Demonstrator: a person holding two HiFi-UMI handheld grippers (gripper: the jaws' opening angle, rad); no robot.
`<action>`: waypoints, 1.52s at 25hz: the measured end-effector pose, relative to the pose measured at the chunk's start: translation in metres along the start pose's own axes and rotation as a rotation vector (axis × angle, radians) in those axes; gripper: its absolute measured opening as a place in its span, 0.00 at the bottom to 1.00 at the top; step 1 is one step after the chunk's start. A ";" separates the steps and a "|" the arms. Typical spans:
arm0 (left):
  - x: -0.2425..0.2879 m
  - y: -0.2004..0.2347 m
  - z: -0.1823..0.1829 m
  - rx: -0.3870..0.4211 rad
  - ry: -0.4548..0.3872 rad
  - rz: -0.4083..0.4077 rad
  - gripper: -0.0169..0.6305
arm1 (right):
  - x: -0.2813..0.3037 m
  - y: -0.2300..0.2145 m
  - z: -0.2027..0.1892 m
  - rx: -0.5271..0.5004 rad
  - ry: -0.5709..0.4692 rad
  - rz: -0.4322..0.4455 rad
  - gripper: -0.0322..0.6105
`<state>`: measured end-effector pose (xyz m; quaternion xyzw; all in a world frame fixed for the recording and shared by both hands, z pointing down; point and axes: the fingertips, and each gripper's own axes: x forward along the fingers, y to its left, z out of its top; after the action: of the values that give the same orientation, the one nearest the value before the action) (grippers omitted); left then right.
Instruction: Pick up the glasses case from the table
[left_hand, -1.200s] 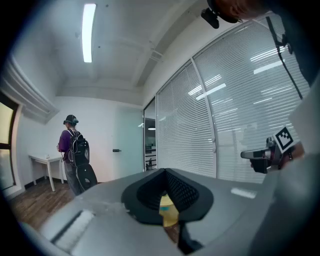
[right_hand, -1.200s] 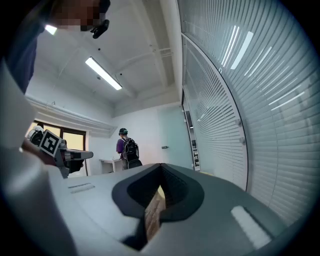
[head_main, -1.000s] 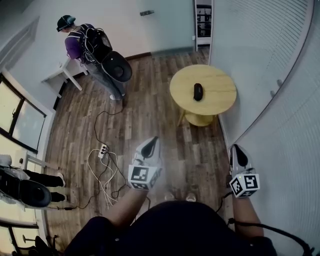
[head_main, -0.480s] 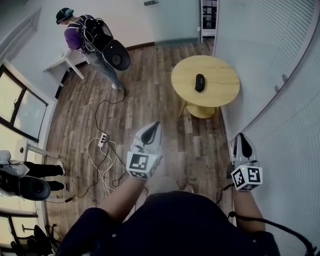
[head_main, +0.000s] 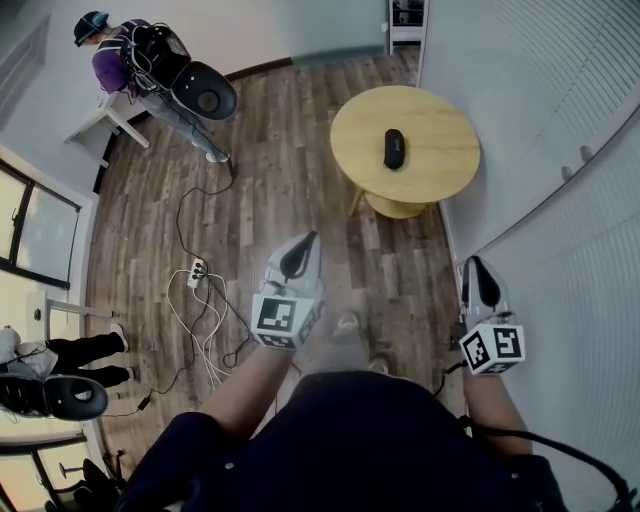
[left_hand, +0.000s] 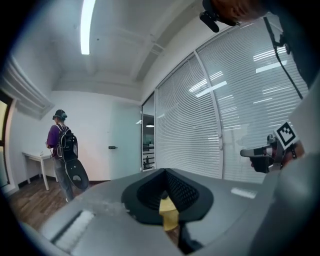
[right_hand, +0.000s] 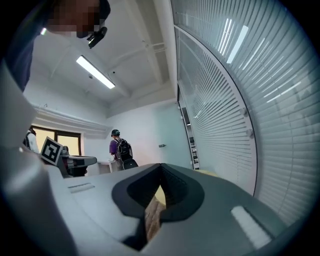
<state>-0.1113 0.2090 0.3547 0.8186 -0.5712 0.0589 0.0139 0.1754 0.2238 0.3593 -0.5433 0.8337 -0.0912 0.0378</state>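
Observation:
The black glasses case (head_main: 394, 148) lies near the middle of the round yellow table (head_main: 440, 165), far ahead of me in the head view. My left gripper (head_main: 300, 252) and right gripper (head_main: 475, 275) are held out level over the wood floor, well short of the table, both shut with nothing in them. In the left gripper view the left gripper's (left_hand: 165, 172) dark pads meet, and a sliver of the yellow table (left_hand: 169, 214) shows below them. In the right gripper view the right gripper (right_hand: 161, 167) is closed the same way. The case is hidden in both gripper views.
A person with a backpack (head_main: 150, 60) stands by a white desk (head_main: 95, 120) at the back left. A power strip with loose cables (head_main: 200, 300) lies on the floor to my left. A blinds-covered glass wall (head_main: 560, 150) runs along the right. Another person's legs (head_main: 60, 355) show at the far left.
Both grippers have travelled forward with me over the floor, staying shut. My foot now shows between them, and the person with the backpack has slid toward the upper left corner.

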 end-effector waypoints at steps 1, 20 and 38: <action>0.010 0.005 -0.002 -0.003 0.002 -0.008 0.03 | 0.009 -0.002 -0.002 -0.005 0.006 -0.003 0.06; 0.197 0.096 0.011 0.013 -0.022 -0.195 0.03 | 0.187 -0.026 0.018 -0.021 0.027 -0.119 0.06; 0.393 0.151 0.028 0.055 0.016 -0.064 0.03 | 0.406 -0.116 0.020 -0.025 0.070 0.069 0.06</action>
<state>-0.1170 -0.2129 0.3648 0.8360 -0.5427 0.0807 -0.0021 0.1175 -0.1943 0.3766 -0.5113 0.8537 -0.0985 0.0050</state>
